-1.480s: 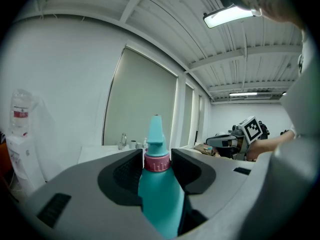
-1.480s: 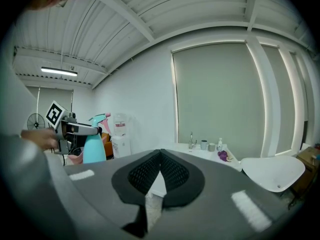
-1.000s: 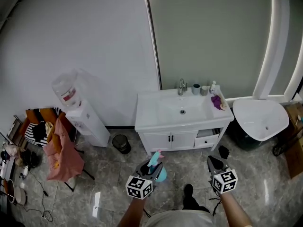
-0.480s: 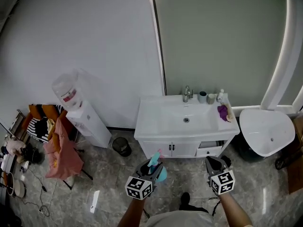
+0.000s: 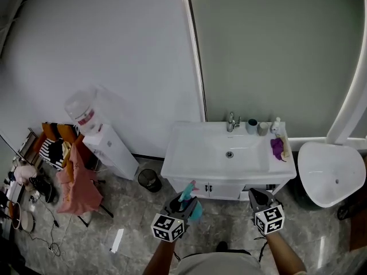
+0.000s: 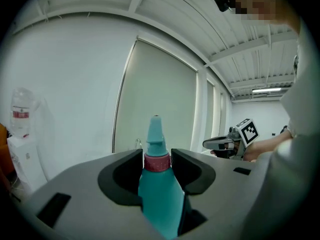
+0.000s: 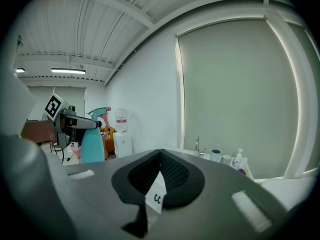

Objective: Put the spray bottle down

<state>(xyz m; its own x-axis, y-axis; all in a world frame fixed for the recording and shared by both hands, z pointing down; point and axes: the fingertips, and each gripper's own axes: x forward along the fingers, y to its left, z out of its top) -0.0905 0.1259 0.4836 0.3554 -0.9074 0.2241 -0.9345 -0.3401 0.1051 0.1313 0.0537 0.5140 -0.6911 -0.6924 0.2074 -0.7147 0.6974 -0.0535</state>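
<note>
Bottle [image 5: 195, 212] first: teal with a pink collar, it stands upright in my left gripper [image 5: 183, 201], up off the floor [image 5: 132, 211] and just in front of the sink unit [image 5: 189, 153]. In the left gripper view the jaws stand partly apart and press on the bottle [image 6: 159, 199] from both sides, at about the collar and shoulder, and the nozzle rises above them. My right gripper [image 5: 255, 193] hangs level with the left and apart from it, jaws closed together with nothing between them. From its own view the bottle [image 7: 92, 143] shows off to the left. Beyond both, the sink top carries a tap [image 5: 232, 121], two cups [image 5: 252, 126], what looks like a small pump flask [image 5: 277, 124], too small to be sure, and a purple cloth [image 5: 277, 146] near its right end. Left of the unit a bin [image 5: 148, 180] sits on the floor. A water dispenser [image 5: 109, 148] stands against the wall, with a clothes rack [image 5: 74, 176] further left. A white tub [image 5: 335, 173] lies to the right.
</note>
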